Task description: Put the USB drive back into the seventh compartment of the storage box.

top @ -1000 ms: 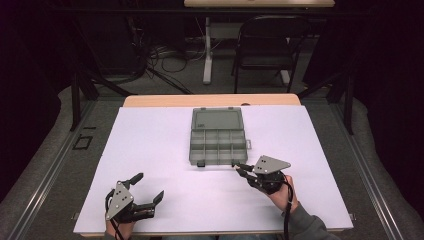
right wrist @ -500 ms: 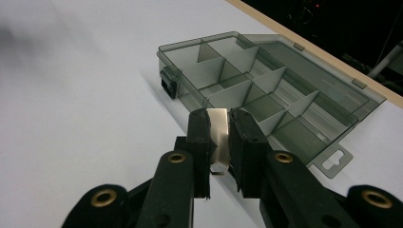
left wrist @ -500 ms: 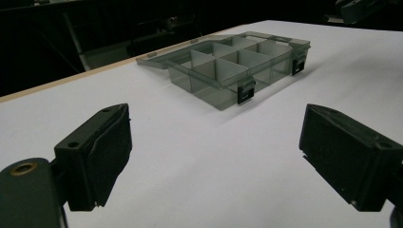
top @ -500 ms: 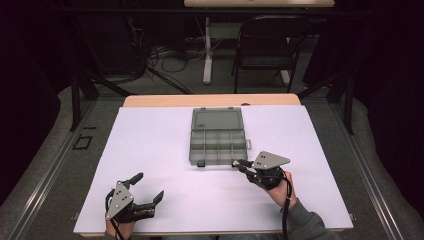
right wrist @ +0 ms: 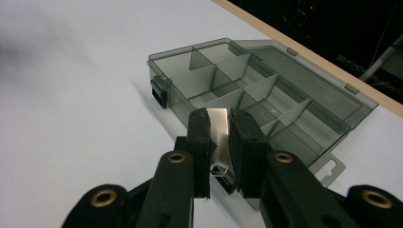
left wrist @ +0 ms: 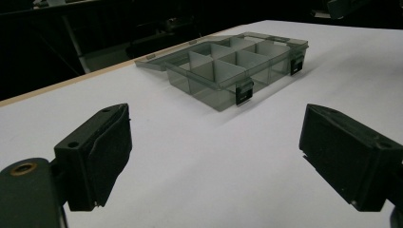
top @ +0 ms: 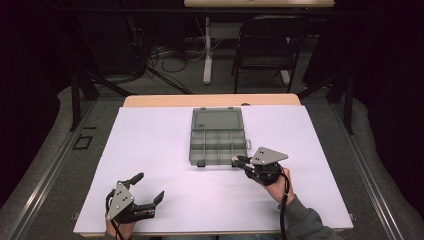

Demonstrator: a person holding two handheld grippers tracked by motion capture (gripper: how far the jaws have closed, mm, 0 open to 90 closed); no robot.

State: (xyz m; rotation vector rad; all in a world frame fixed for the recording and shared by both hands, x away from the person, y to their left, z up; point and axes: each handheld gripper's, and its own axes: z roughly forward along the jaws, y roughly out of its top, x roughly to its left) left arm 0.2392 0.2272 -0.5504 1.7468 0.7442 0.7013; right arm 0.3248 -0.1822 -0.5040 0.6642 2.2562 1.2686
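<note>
Right tool [right wrist: 219,142] gripping metal piece [right wrist: 219,137], by organizer box [top: 218,136]

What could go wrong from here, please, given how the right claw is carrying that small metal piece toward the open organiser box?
The right claw pinches the shiny metal piece by a narrow strip, so it could slip or twist out before release. The organiser box sits free on the white table while the left claw waits open, well away from it, so a nudge at the near edge could push the box. The compartments are narrow, so the piece might catch on a divider.
</note>
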